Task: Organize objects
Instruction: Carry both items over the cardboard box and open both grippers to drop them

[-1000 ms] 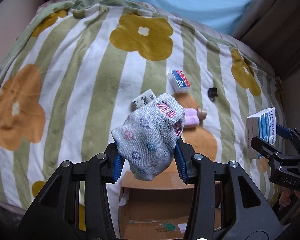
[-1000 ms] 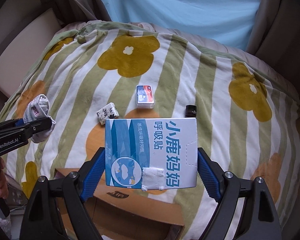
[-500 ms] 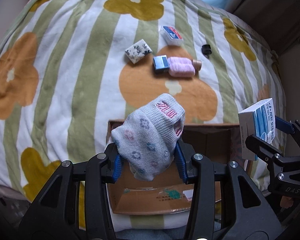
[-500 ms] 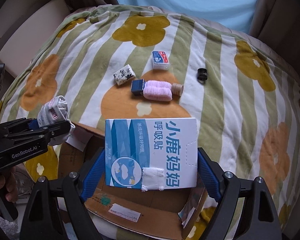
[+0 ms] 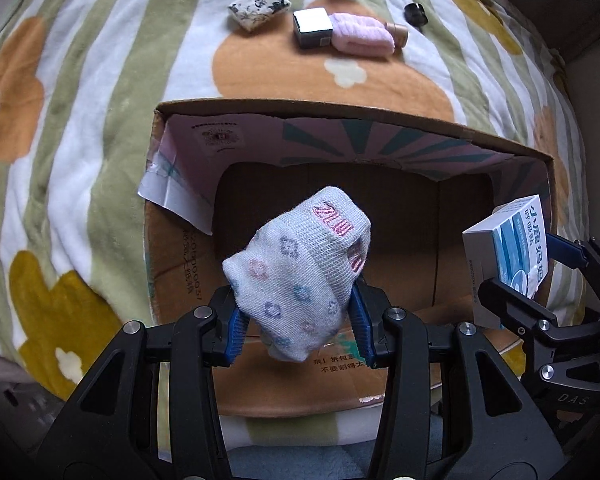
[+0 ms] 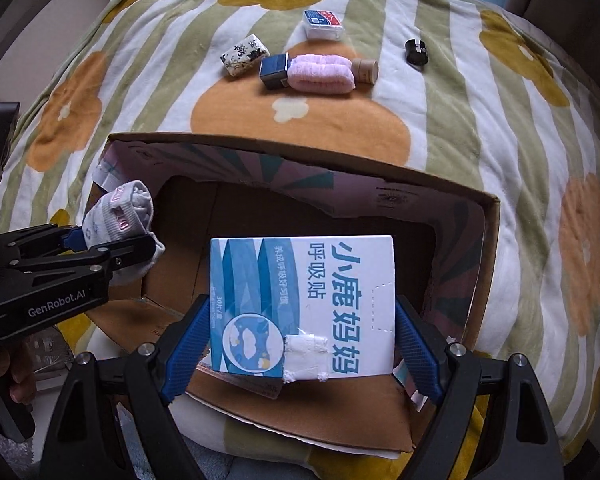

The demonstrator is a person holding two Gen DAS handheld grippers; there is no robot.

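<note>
Both loads now over cardboard box [image 5: 352, 114]: sock [image 5: 300, 264], carton [image 6: 304, 304].

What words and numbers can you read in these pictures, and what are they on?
"小鹿妈妈" and "呼吸贴": on the blue and white box in the right hand-held gripper.
"GenRobot.AI": on the left hand-held gripper, which holds the rolled sock.
"DAS": on the right hand-held gripper's body, seen from the left wrist.
Pink woven marks on the sock: not clear enough to read.
Small print on the cardboard box: too small or partly hidden.
</note>
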